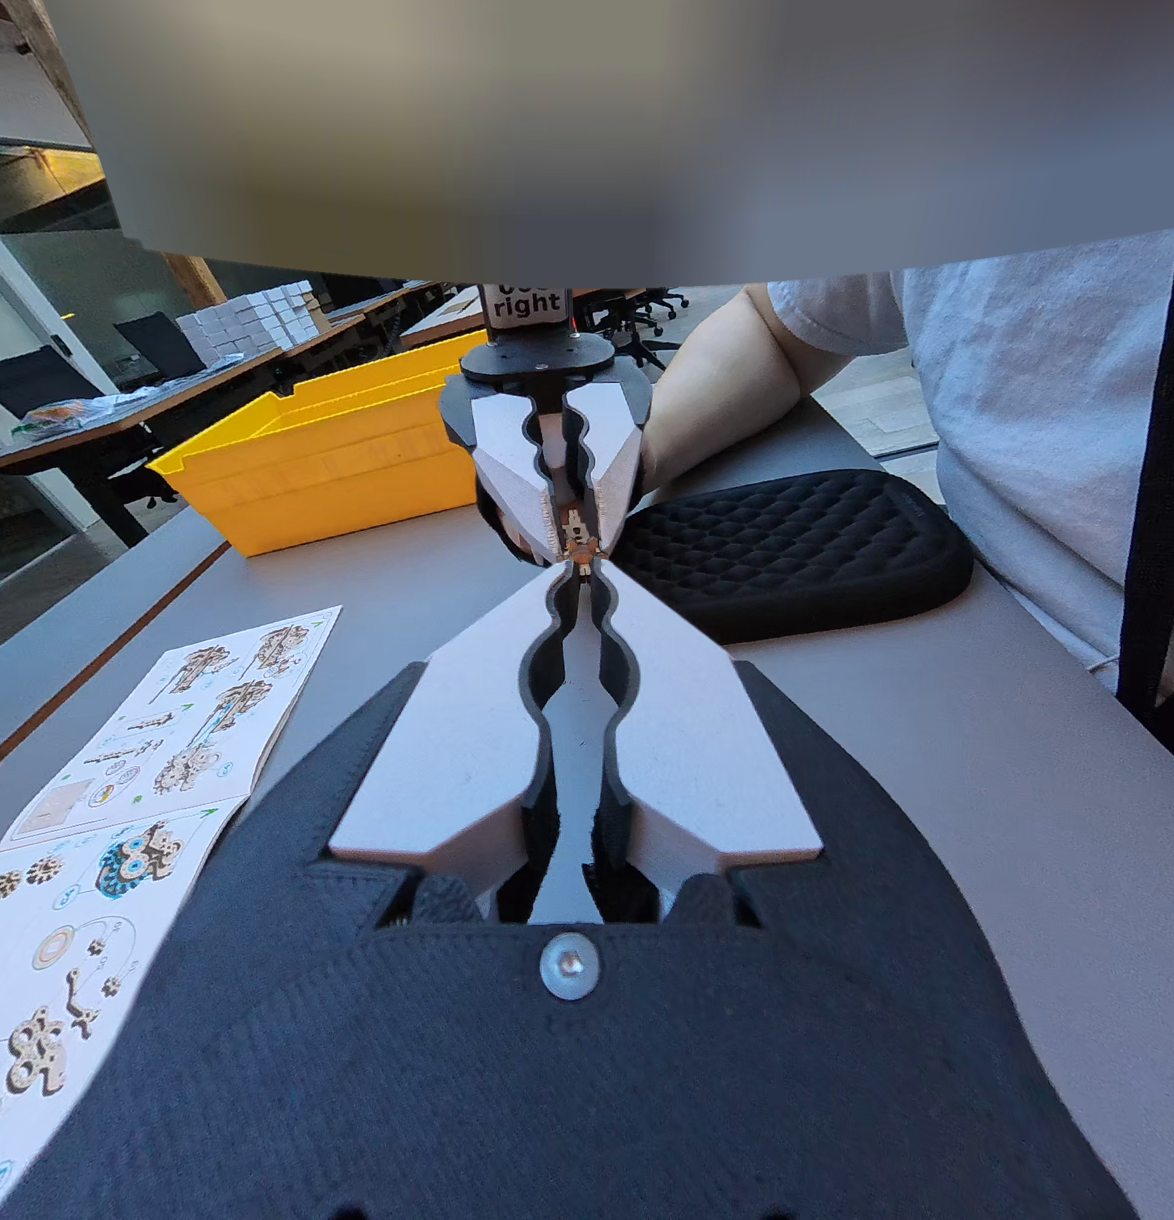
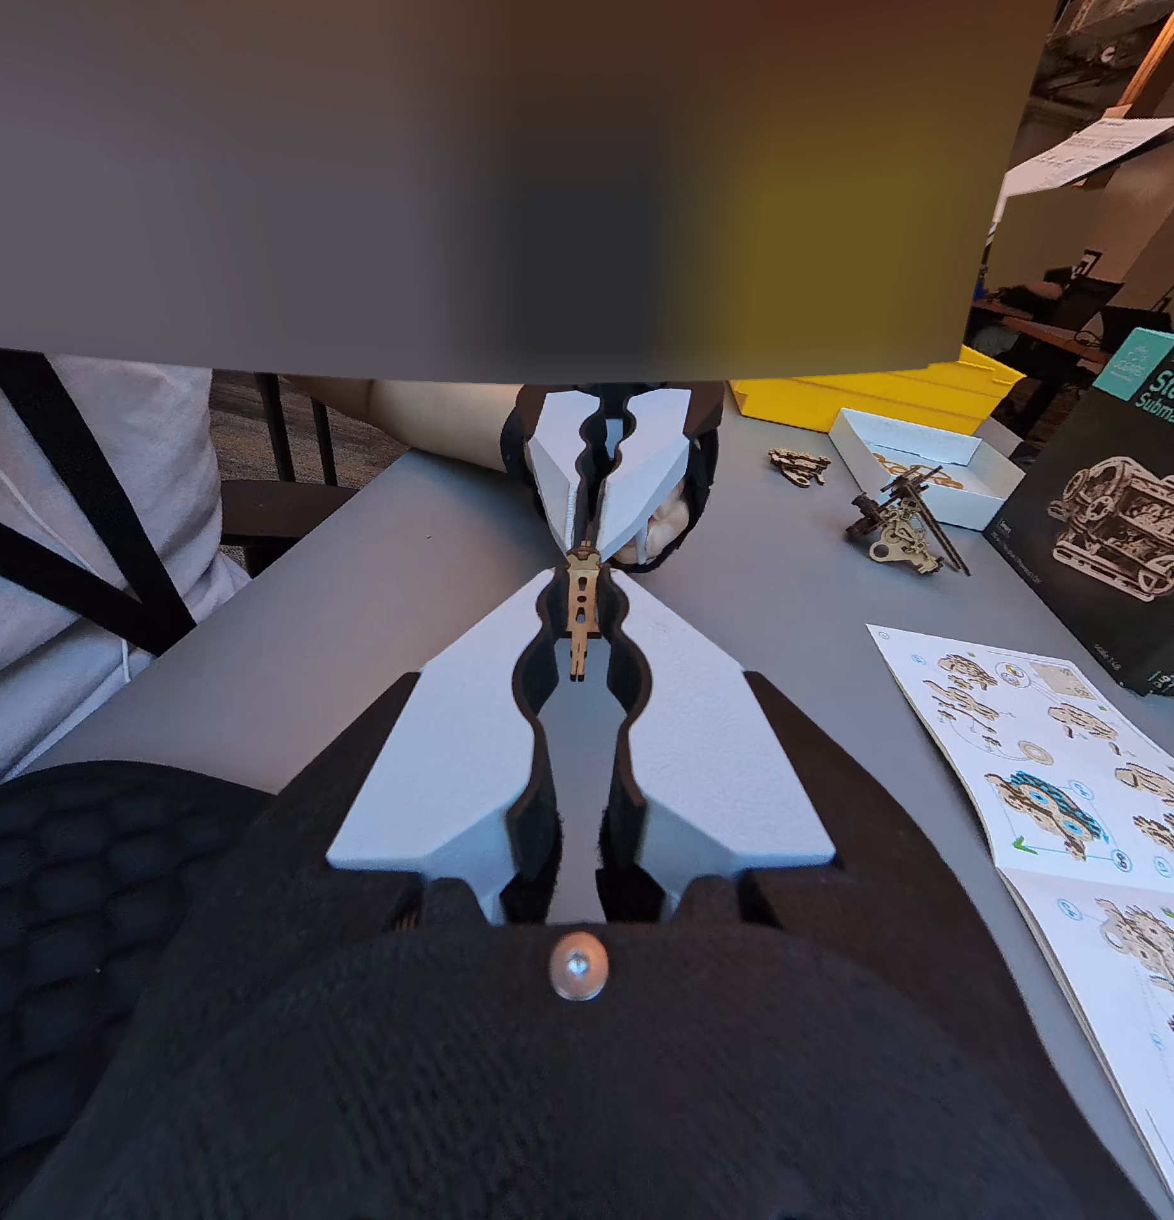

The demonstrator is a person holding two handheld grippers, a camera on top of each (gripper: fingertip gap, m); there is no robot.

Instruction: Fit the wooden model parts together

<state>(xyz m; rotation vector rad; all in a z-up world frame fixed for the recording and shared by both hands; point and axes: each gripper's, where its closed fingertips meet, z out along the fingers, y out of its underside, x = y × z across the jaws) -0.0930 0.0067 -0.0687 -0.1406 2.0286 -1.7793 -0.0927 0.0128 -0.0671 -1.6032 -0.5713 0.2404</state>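
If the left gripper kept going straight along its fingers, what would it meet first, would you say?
Most likely the right gripper, facing it tip to tip; the small wooden part between their tips comes first, already touching as far as I can tell.

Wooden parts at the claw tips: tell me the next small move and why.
Probably ease the right claw forward a touch along its own axis. Its slim wooden strip already meets the small wooden piece pinched in the left claw, tip to tip above the table. Whether they have seated cannot be told.
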